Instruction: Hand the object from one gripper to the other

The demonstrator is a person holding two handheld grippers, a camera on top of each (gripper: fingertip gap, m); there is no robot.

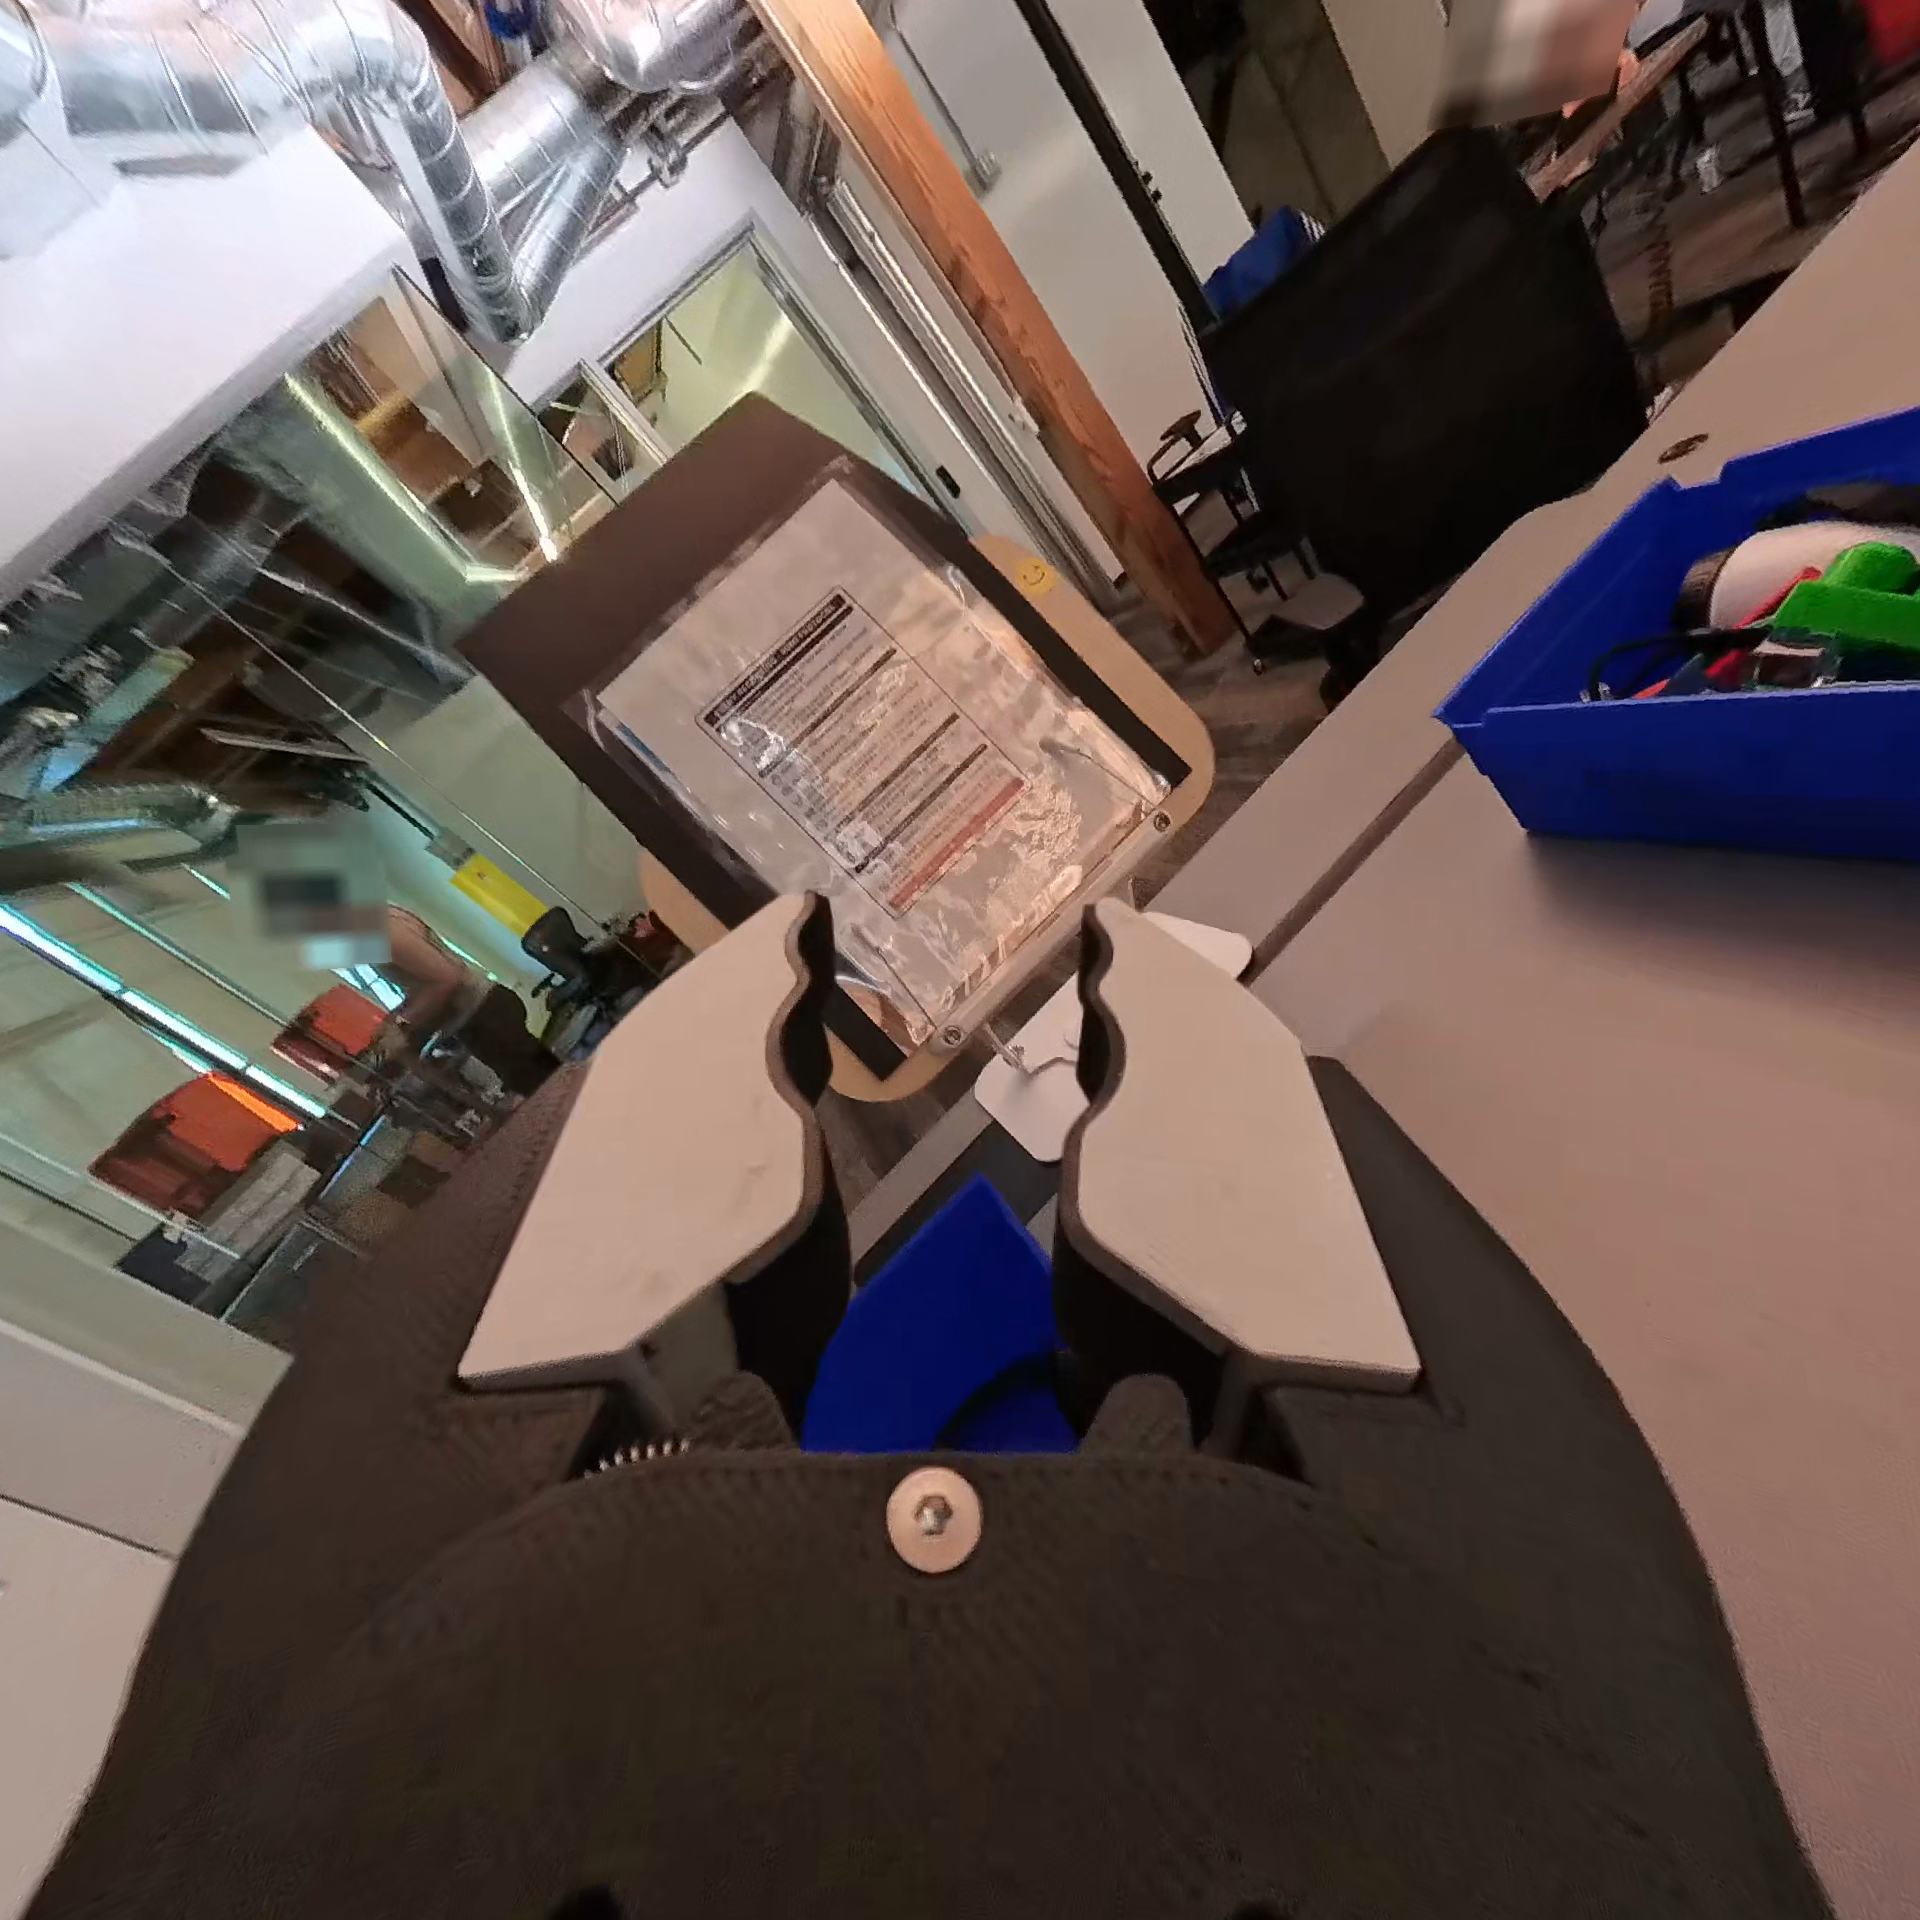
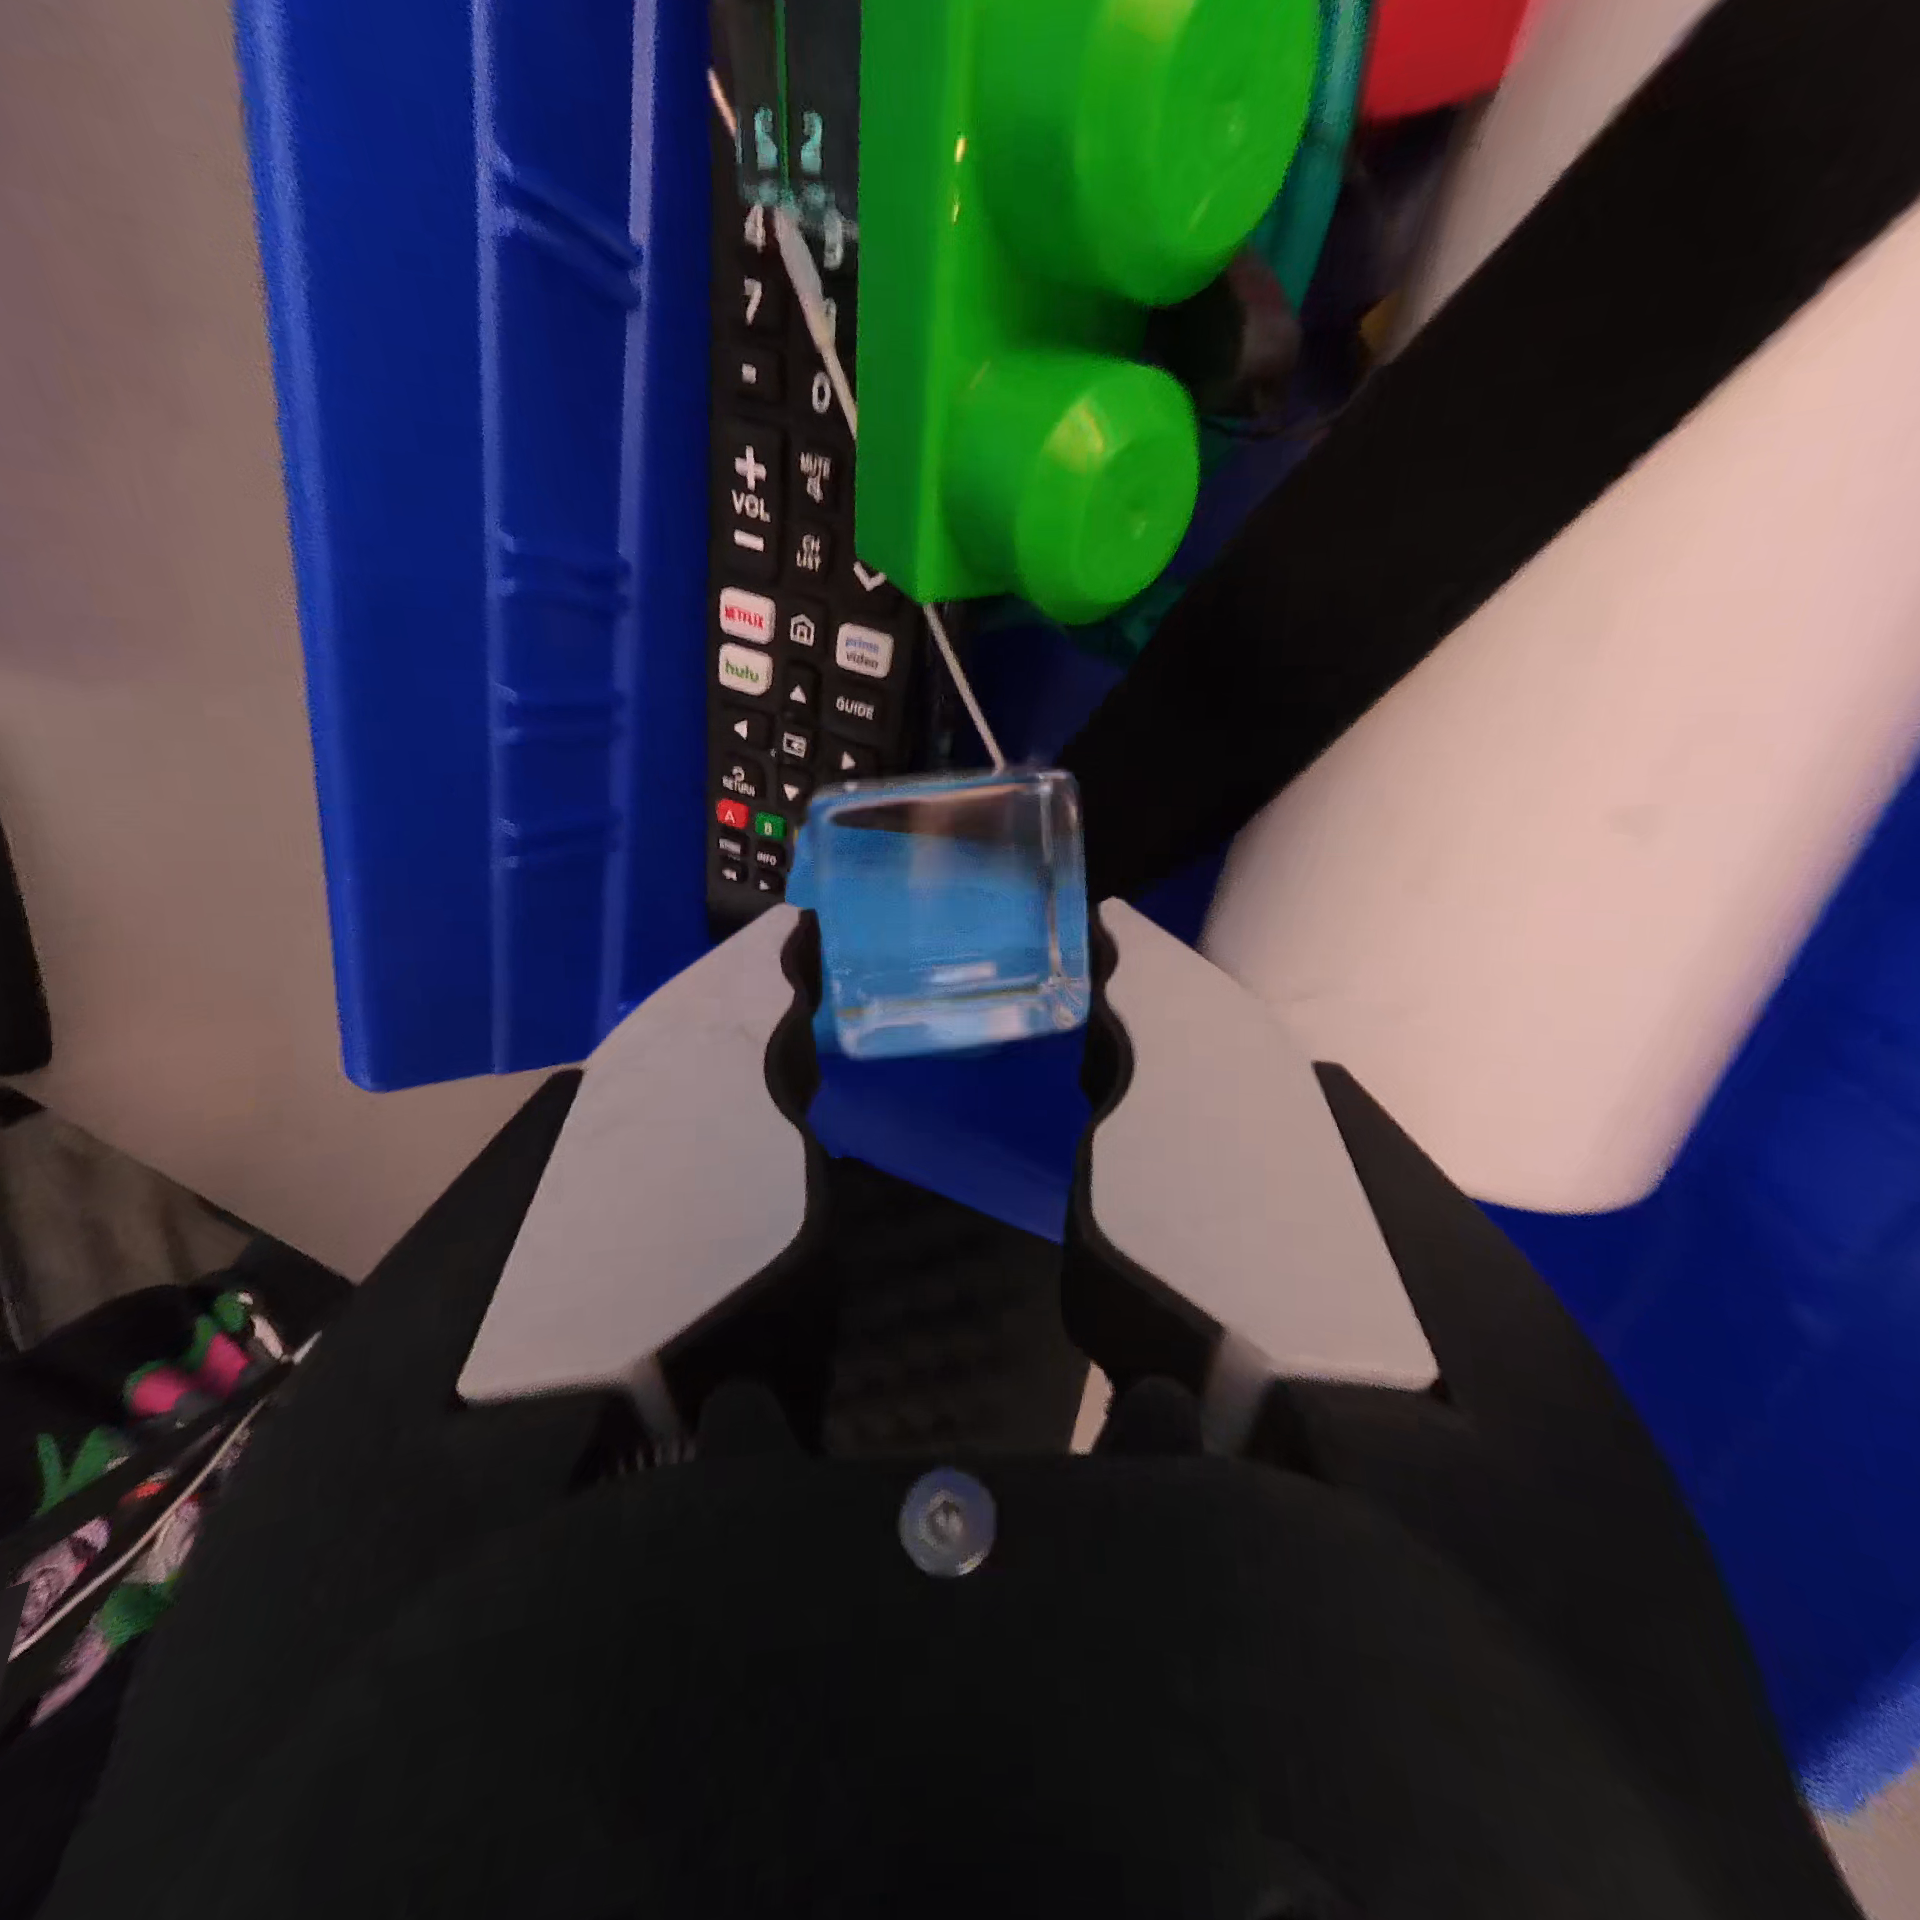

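My right gripper (image 2: 945,940) is shut on a small clear cube (image 2: 935,904) with a blue tint, pinched between its fingertips. It holds the cube over the blue bin (image 2: 468,520). My left gripper (image 1: 951,935) is open with nothing between its tips, and it hovers at the edge of a grey table (image 1: 1558,1143). A blue shape (image 1: 935,1320) shows below the left fingers near their base; I cannot tell what it is. Neither gripper shows in the other's view.
The blue bin (image 1: 1662,769) stands on the table to the left gripper's right. It holds a green toy brick (image 2: 997,312), a black remote (image 2: 779,623) and a white object with a black band (image 2: 1558,831). A sign board with a plastic-covered sheet (image 1: 883,748) stands ahead of the left gripper.
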